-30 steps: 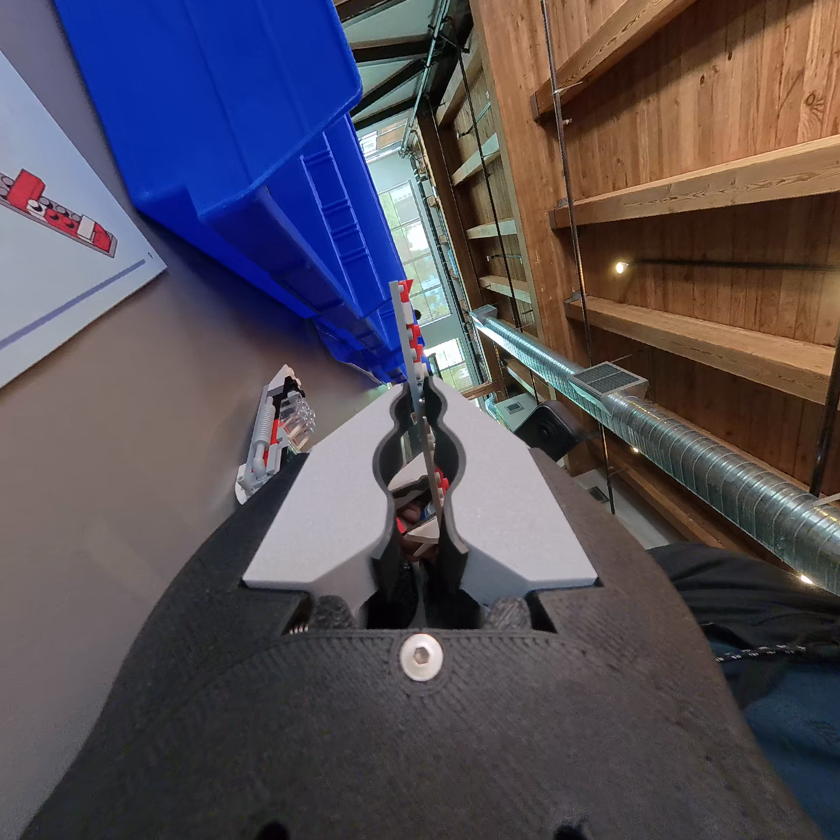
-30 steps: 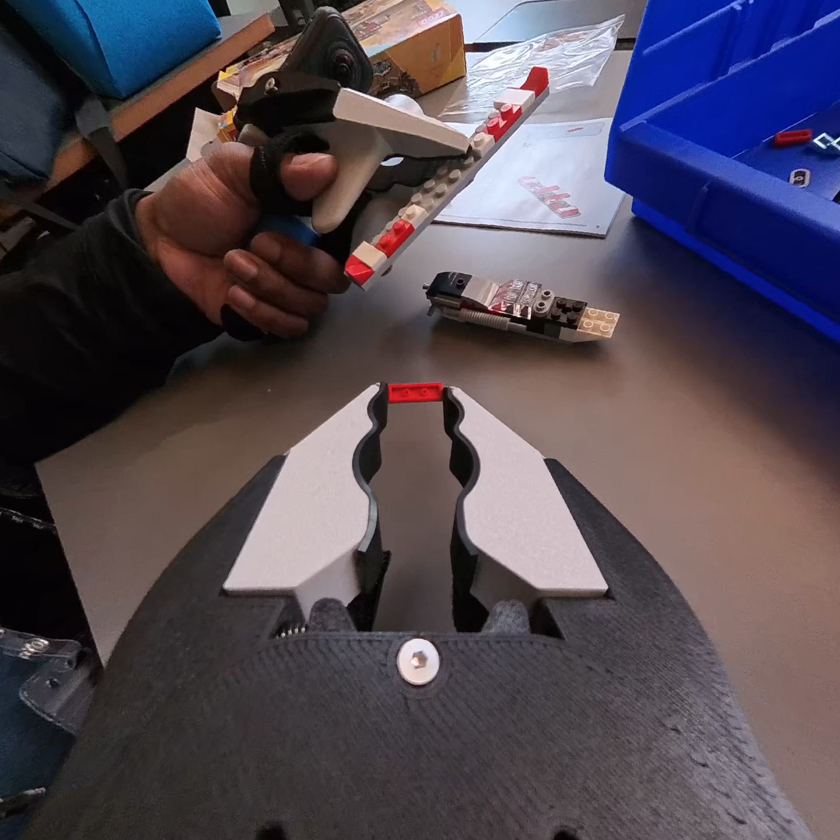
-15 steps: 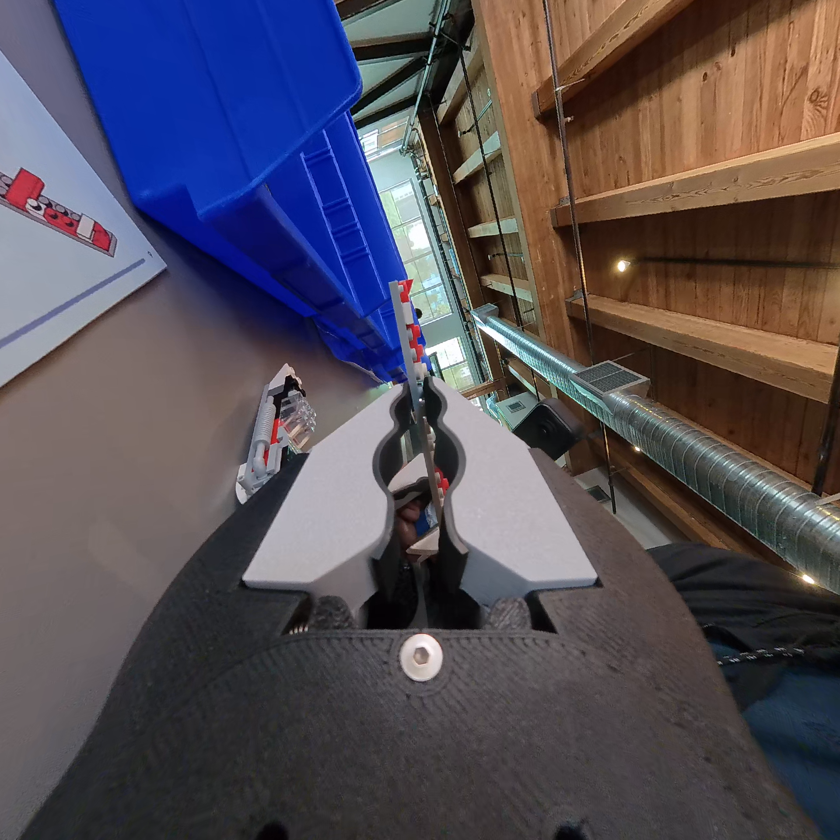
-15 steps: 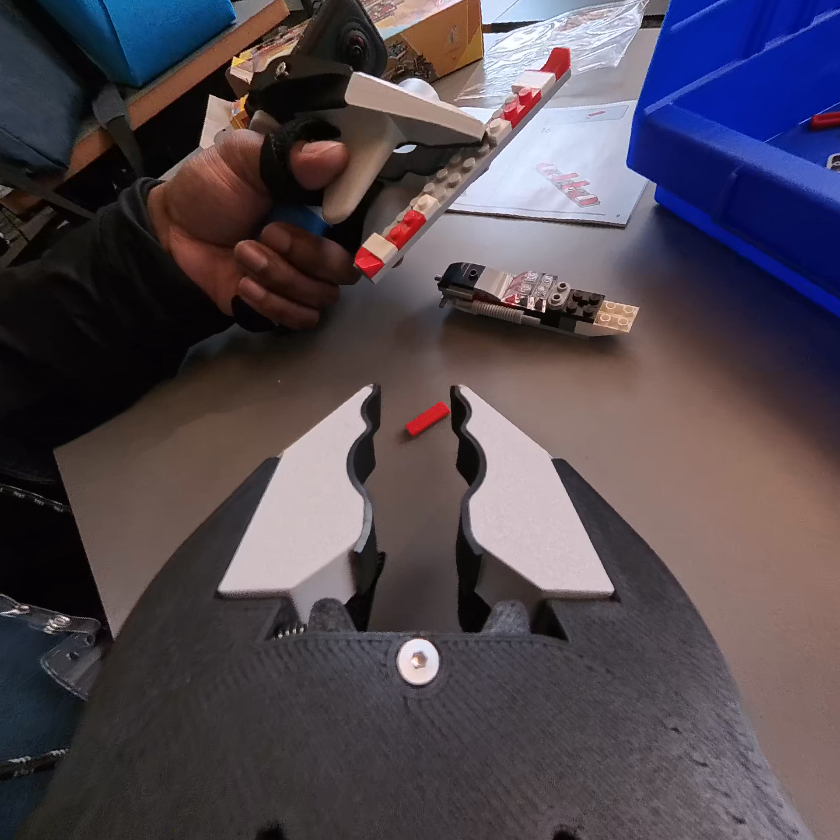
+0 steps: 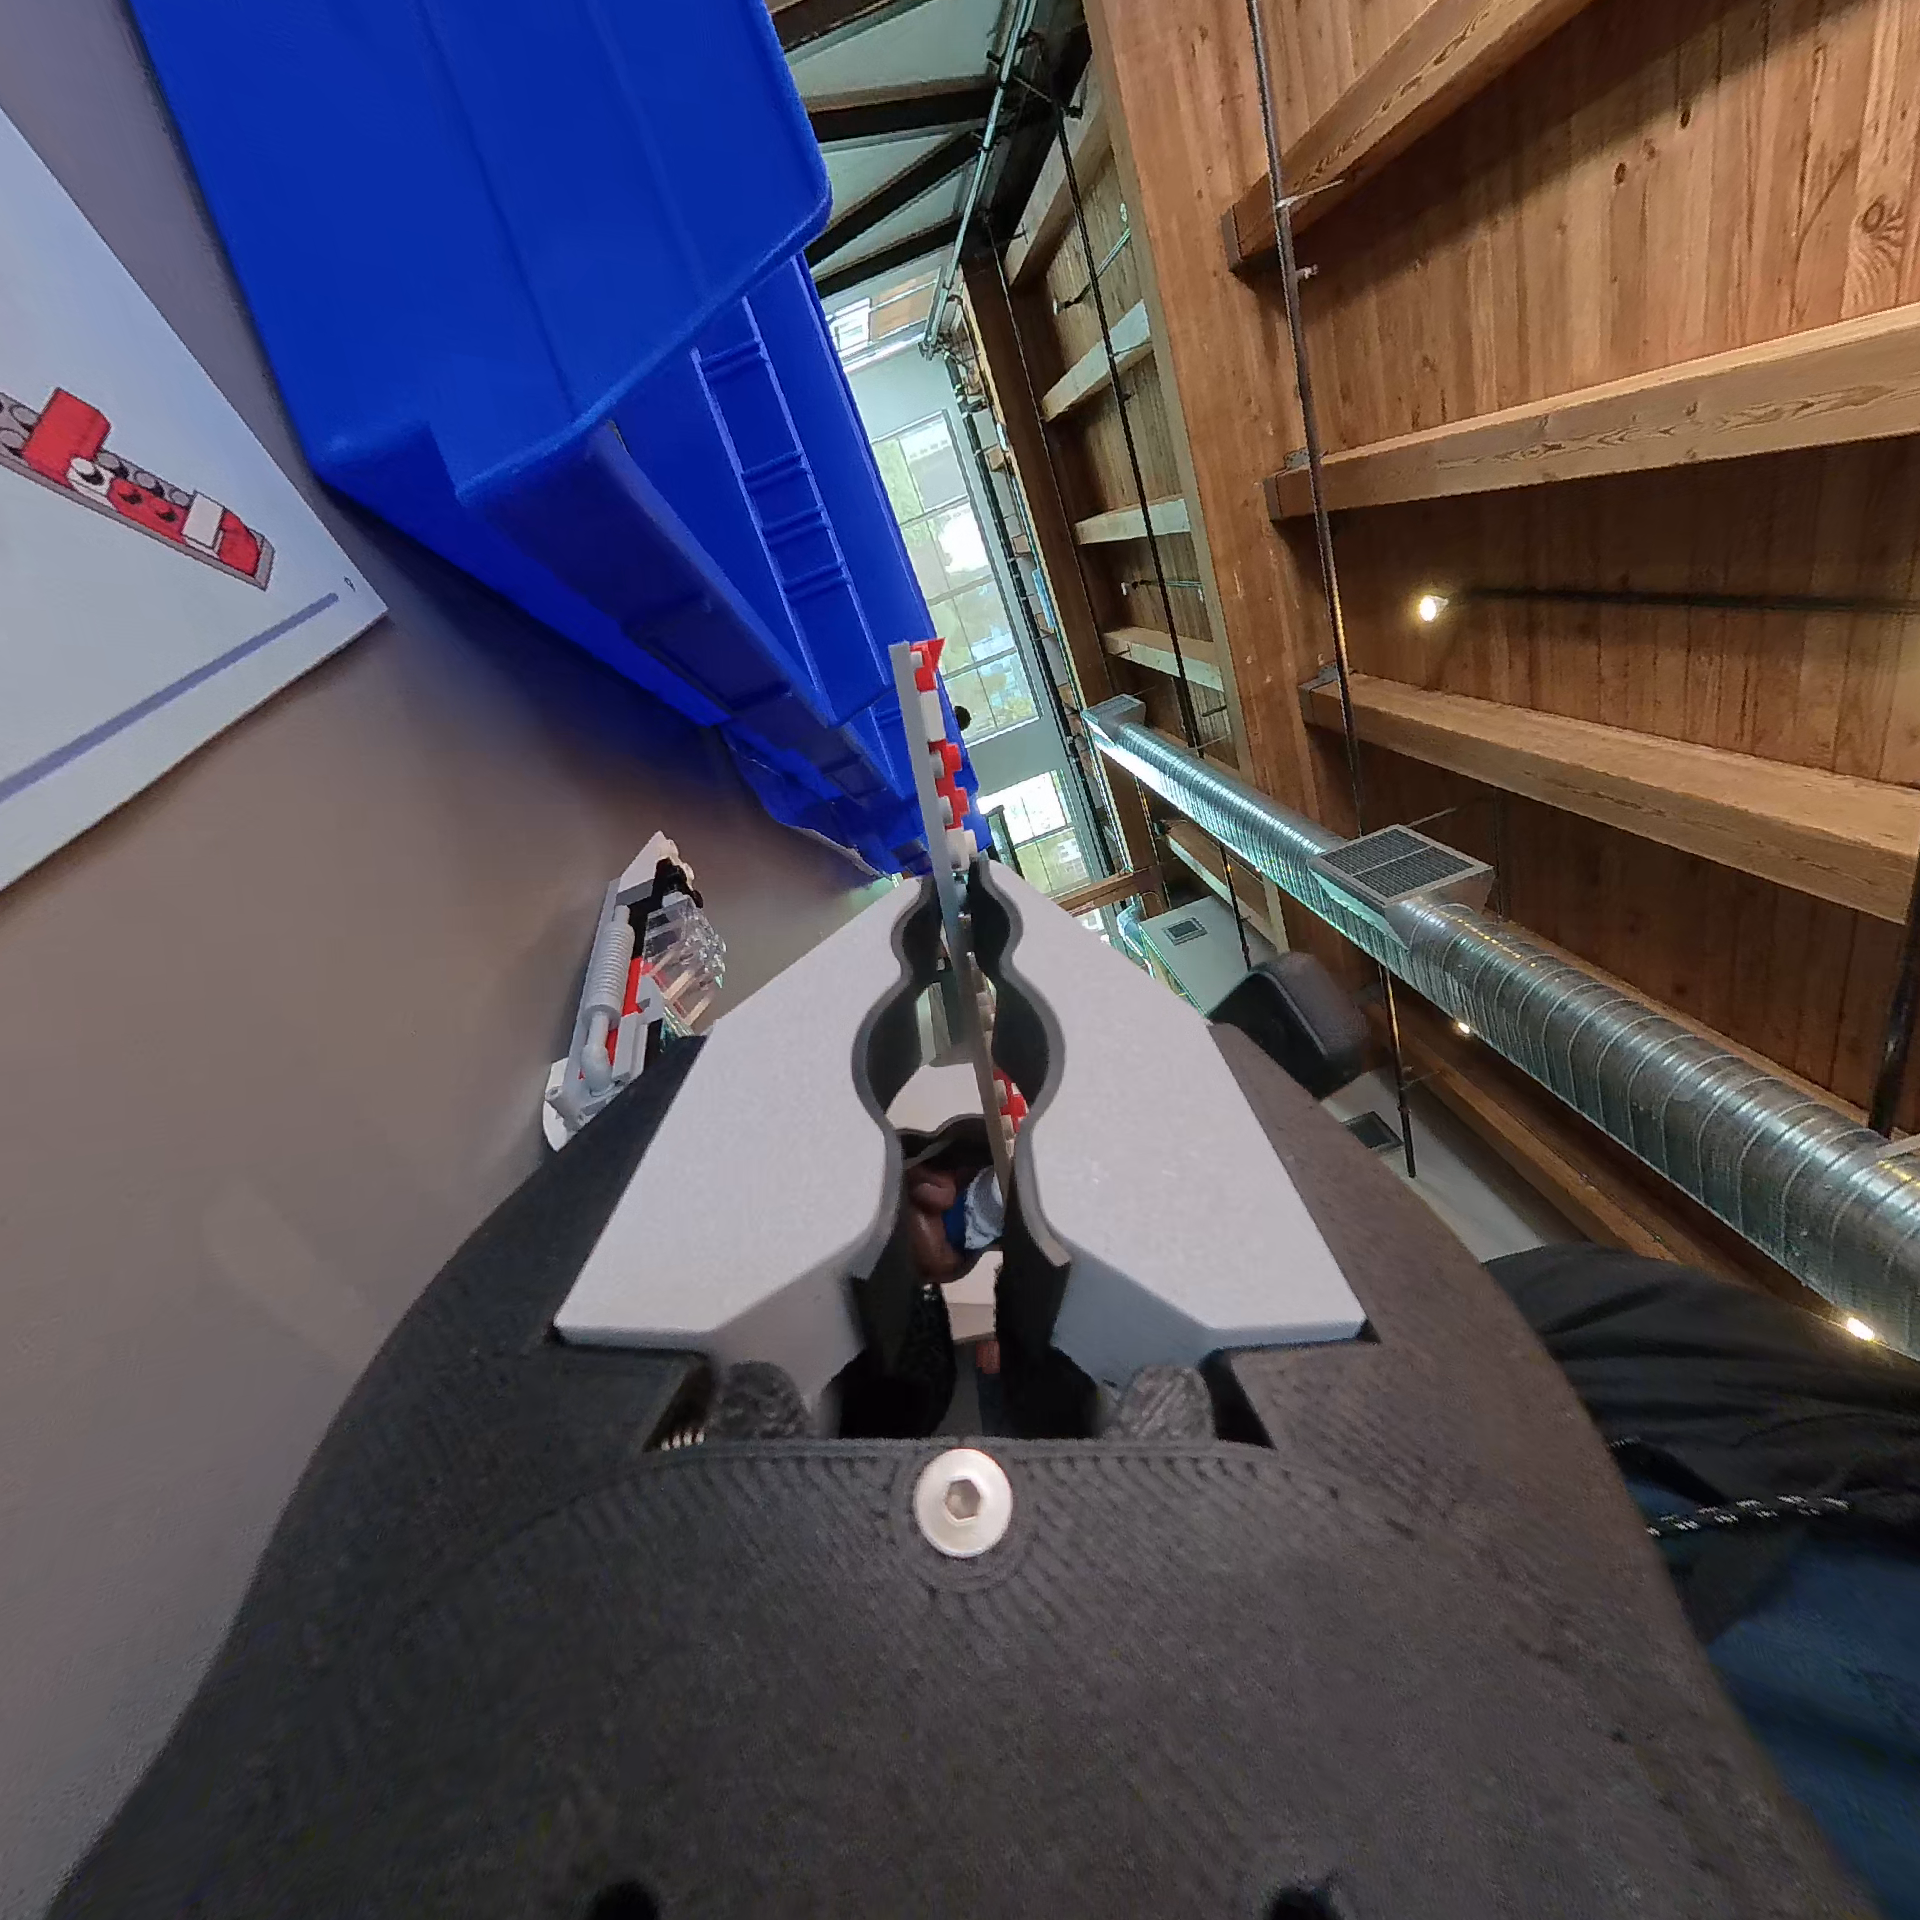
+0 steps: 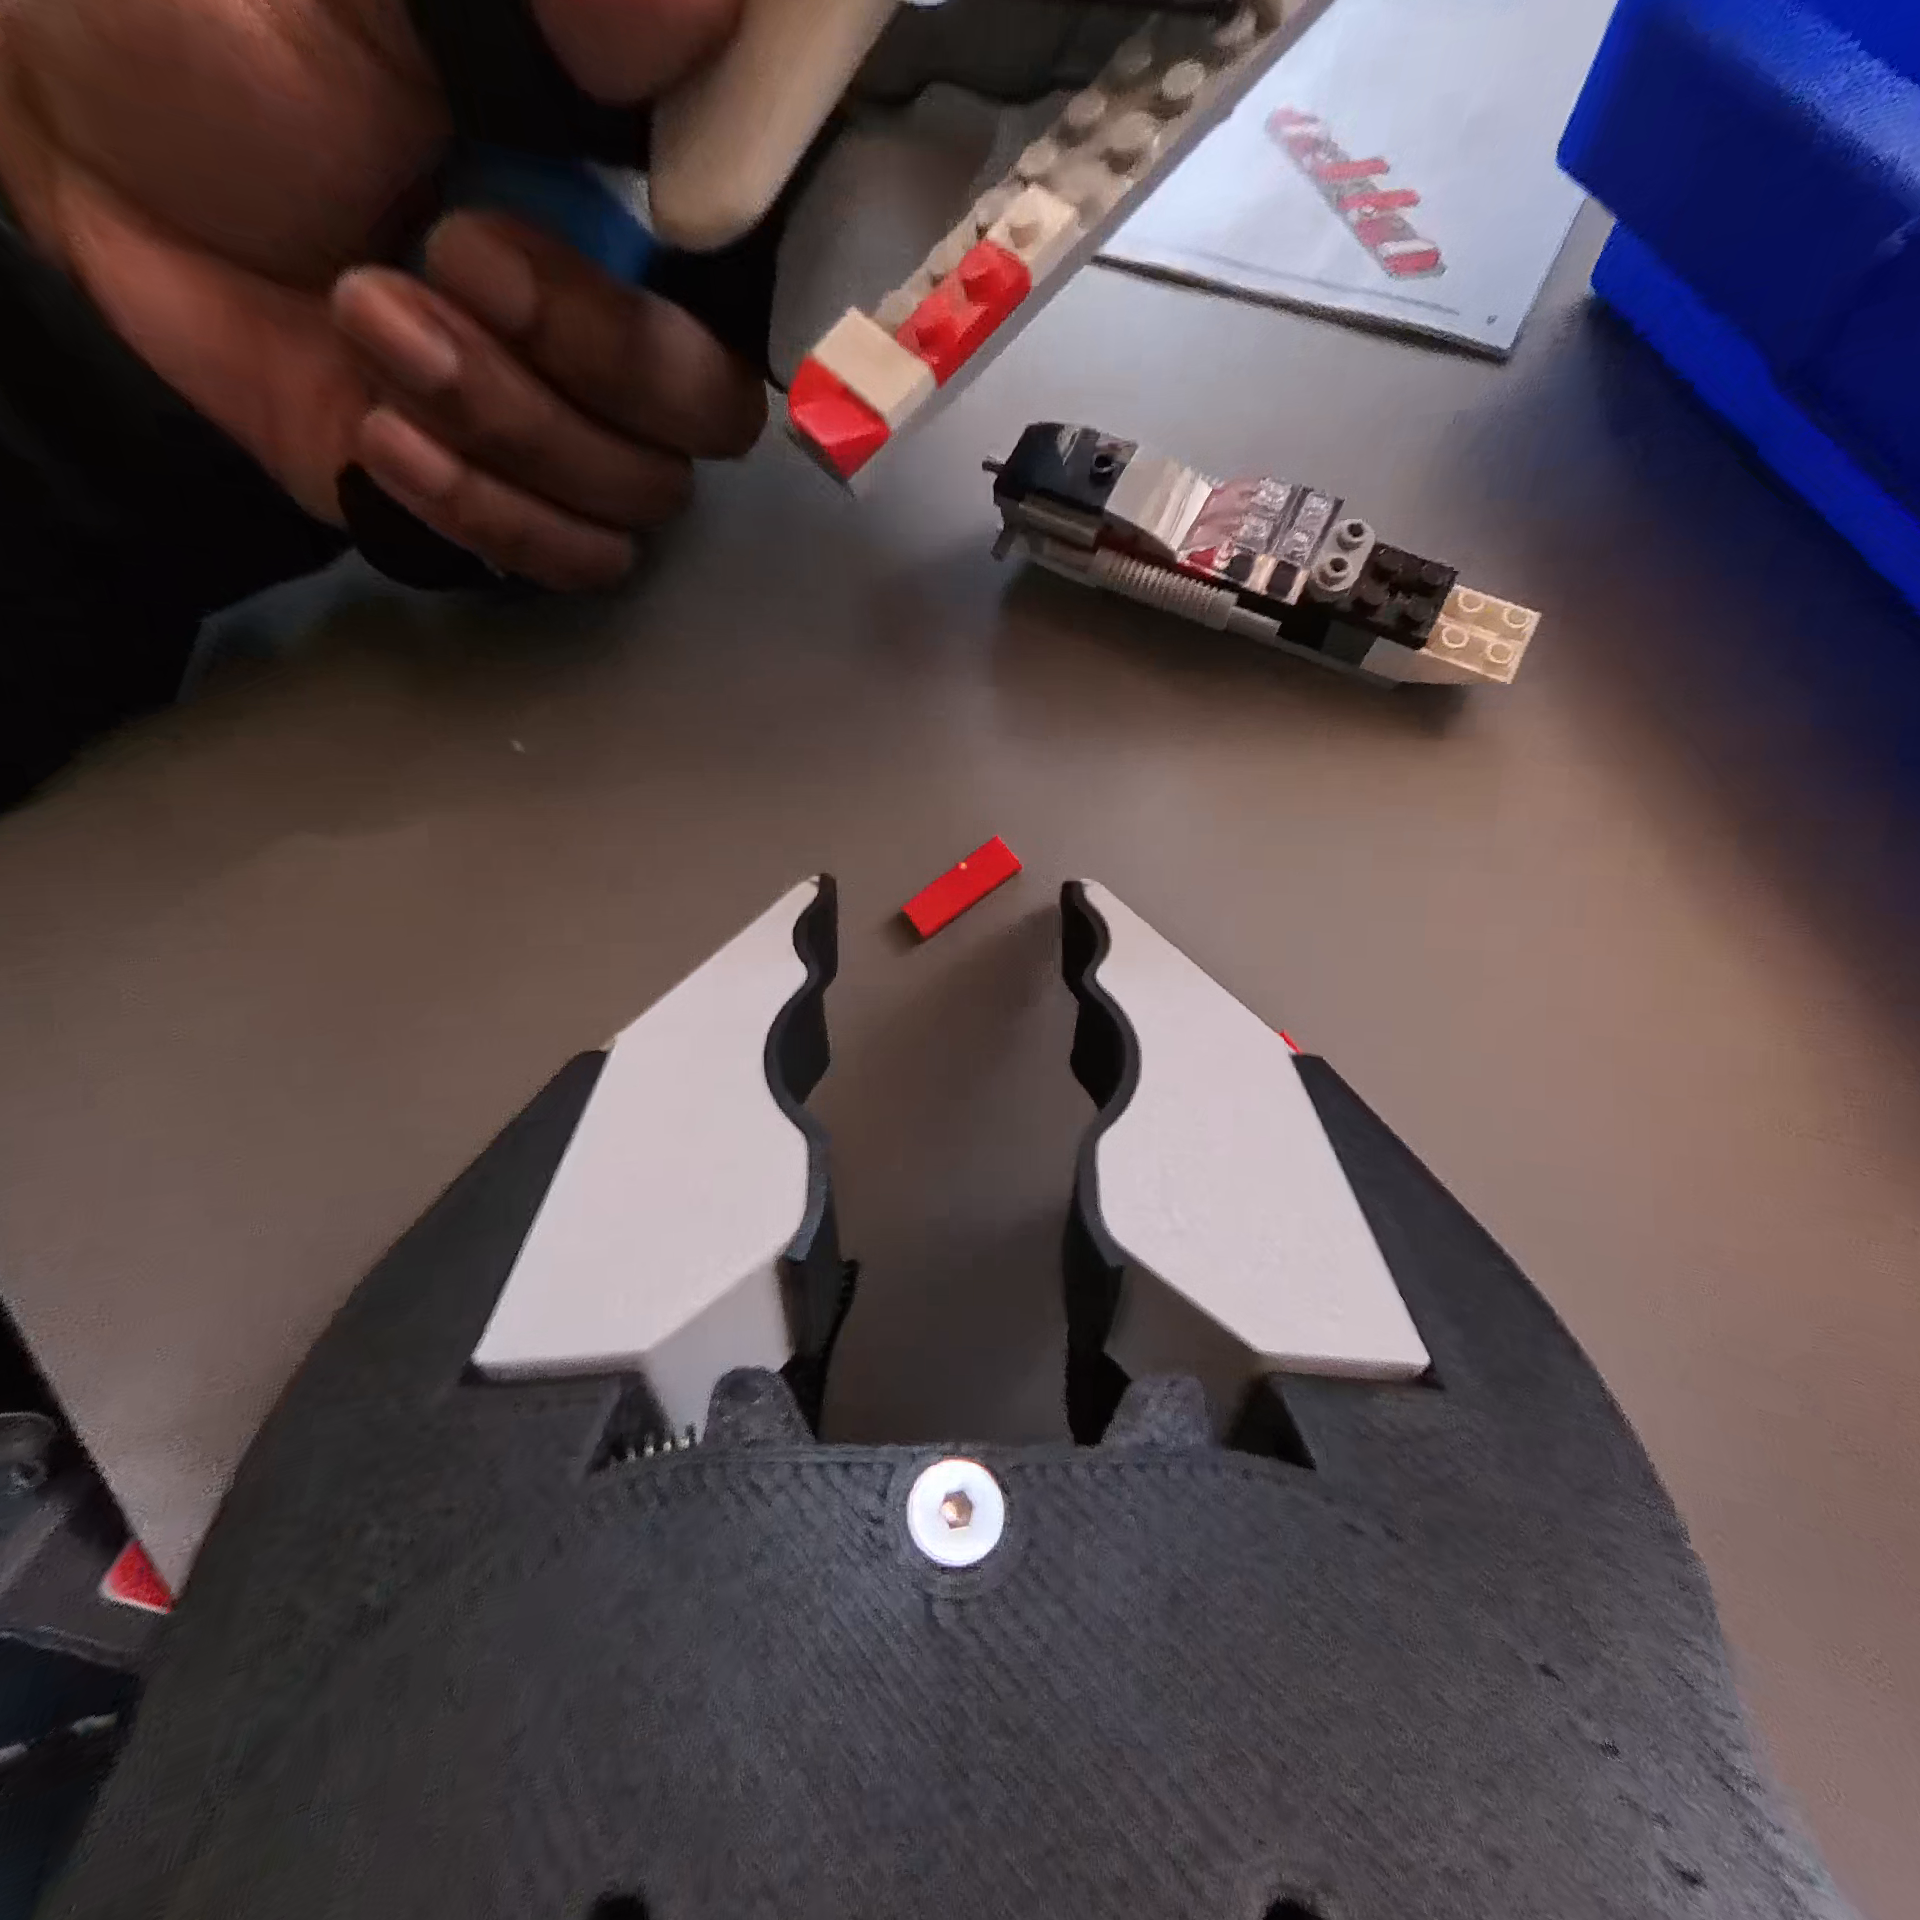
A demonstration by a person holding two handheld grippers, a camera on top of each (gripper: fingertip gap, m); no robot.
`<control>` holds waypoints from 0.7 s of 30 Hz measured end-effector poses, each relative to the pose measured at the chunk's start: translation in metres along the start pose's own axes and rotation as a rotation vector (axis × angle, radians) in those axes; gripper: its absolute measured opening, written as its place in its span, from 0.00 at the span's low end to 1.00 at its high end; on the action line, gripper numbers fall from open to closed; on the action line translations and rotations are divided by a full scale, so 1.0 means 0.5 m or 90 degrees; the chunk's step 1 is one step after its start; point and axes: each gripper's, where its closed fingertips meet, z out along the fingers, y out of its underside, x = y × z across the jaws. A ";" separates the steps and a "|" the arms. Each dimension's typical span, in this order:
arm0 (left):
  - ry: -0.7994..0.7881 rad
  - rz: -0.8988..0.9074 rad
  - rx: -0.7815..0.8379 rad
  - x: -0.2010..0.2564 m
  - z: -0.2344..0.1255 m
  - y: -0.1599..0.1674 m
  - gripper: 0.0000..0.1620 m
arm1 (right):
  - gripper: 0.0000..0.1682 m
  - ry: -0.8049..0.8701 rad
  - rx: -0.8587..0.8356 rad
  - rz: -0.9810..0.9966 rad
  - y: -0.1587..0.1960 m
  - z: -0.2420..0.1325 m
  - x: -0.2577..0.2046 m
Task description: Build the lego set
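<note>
My left gripper [image 5: 961, 883] is shut on a long grey lego plate [image 5: 928, 758] with red and white pieces, held edge-on above the table. The same plate [image 6: 997, 260] shows in the right wrist view, held up by a hand [image 6: 395, 312]. My right gripper [image 6: 945, 894] is open and empty, low over the grey table [image 6: 1351, 935]. A small flat red tile [image 6: 961, 888] lies on the table just beyond and between its fingertips. A partly built black, grey and clear lego body [image 6: 1257, 561] lies farther back; it also shows in the left wrist view [image 5: 644, 987].
Blue bins [image 6: 1766, 260] stand at the right edge of the table, also in the left wrist view [image 5: 520, 312]. An instruction sheet [image 6: 1351, 208] lies at the back. Another red bit [image 6: 1288, 1039] peeks out beside my right finger. About 12 cm separates my left fingertips from my right.
My right gripper let go of the red tile, which now lies on the table. The gripper opened wider and moved forward and lower toward the tile. The left gripper barely moved.
</note>
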 end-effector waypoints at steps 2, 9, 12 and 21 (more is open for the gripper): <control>-0.001 0.000 0.000 0.000 0.000 0.000 0.03 | 0.25 0.027 -0.012 -0.023 0.003 0.005 0.003; -0.003 0.002 -0.001 -0.001 0.000 0.000 0.03 | 0.10 0.046 -0.020 -0.055 0.004 0.008 0.001; -0.005 0.001 -0.001 -0.002 0.000 0.001 0.03 | 0.06 0.019 -0.022 -0.051 0.006 0.008 -0.006; -0.006 0.001 -0.003 -0.002 0.000 0.002 0.03 | 0.05 -0.024 -0.017 -0.041 0.005 0.005 -0.017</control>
